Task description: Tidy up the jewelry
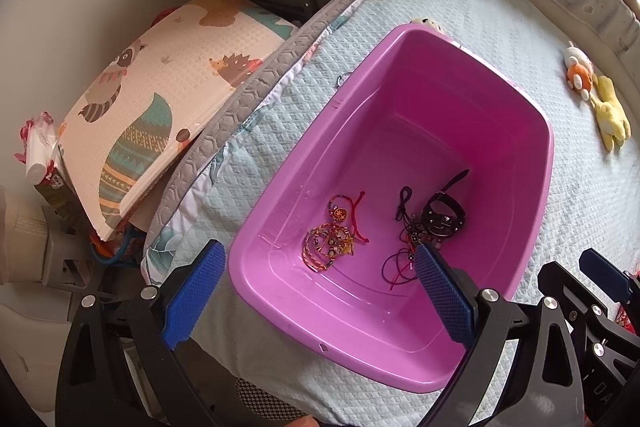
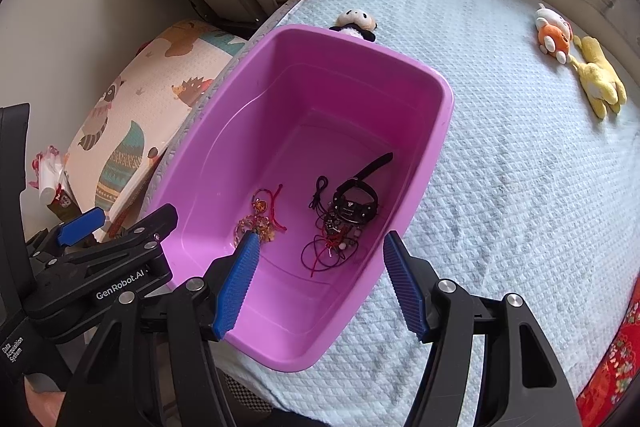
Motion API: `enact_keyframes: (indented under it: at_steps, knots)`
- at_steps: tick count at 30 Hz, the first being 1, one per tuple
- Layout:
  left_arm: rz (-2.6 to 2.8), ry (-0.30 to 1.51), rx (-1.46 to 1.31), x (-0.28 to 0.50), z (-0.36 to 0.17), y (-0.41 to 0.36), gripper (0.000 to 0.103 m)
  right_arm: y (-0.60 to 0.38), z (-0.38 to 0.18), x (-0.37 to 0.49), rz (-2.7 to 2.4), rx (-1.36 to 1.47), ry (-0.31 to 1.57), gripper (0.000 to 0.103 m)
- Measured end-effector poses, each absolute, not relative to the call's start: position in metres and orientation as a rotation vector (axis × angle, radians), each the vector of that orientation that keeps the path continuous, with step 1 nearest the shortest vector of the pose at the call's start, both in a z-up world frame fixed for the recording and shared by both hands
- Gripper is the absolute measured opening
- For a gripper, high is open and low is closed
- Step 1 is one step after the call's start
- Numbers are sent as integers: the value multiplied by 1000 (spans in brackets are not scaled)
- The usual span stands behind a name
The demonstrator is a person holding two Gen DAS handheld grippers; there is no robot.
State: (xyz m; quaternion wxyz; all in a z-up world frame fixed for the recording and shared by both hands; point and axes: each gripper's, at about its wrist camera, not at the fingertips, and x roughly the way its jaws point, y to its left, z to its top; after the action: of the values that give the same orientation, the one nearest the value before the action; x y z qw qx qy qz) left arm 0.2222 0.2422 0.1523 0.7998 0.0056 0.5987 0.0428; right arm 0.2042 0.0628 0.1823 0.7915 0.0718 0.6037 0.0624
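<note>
Both of your tools hang idle above the near end of the pink tub [image 1: 532,131]: the left gripper [image 1: 316,291] and the right gripper [image 2: 316,281] each stand with jaws well apart and nothing between them. The orange-and-red bracelets [image 1: 332,239] lie ahead of your left fingers, the black watch [image 2: 354,205] and tangled cords [image 2: 332,247] ahead of your right, so collecting looks done, apart from one small ring [image 1: 343,79] on the bedspread [image 2: 520,147] beyond the tub's left rim. The tub's steep walls crowd any descent, while open quilt lies to your right.
</note>
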Motion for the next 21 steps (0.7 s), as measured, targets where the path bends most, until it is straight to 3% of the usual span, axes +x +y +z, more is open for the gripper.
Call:
enact_keyframes:
  at_steps: [21]
  knots:
    - [80,1276,18,221,152,239,94,64,180,202,134,153,1301,62]
